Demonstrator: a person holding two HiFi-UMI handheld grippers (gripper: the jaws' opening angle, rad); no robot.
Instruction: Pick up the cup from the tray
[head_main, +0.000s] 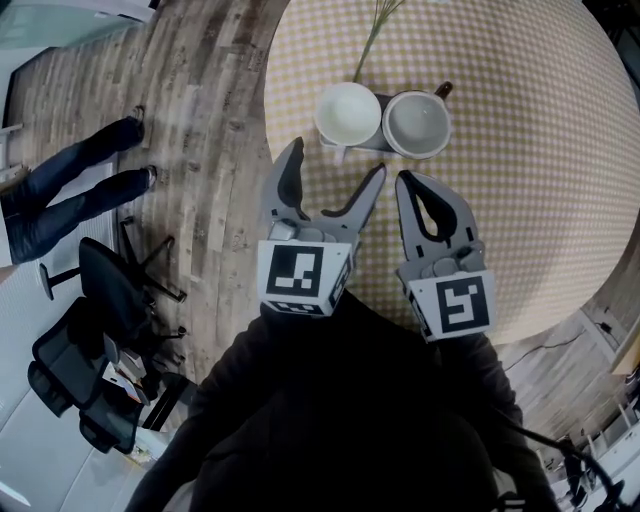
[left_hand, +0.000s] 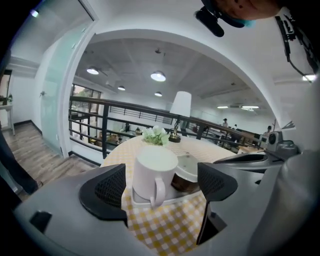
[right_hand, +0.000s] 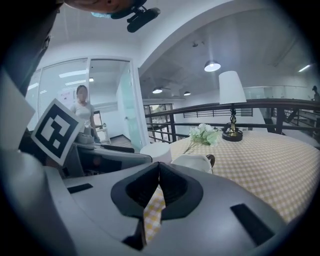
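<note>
Two tools are hovering over the checked bench (head_main: 520, 150): the left tool (head_main: 335, 160), jaws spread wide and empty, is facing the white cup (head_main: 348, 115) standing on the tray (left_hand: 172, 199) beside a second cup (head_main: 417, 124), while the right tool (head_main: 408, 182) is keeping its jaws together on nothing.

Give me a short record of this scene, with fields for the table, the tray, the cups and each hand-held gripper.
table: round, yellow checked cloth
tray: near the table's edge, holds two cups
white mug: on the tray's left, handle towards the person
second cup: beside it on the right
left hand-held gripper: jaws apart, empty, lined up with the white mug
right hand-held gripper: jaws together, empty
</note>
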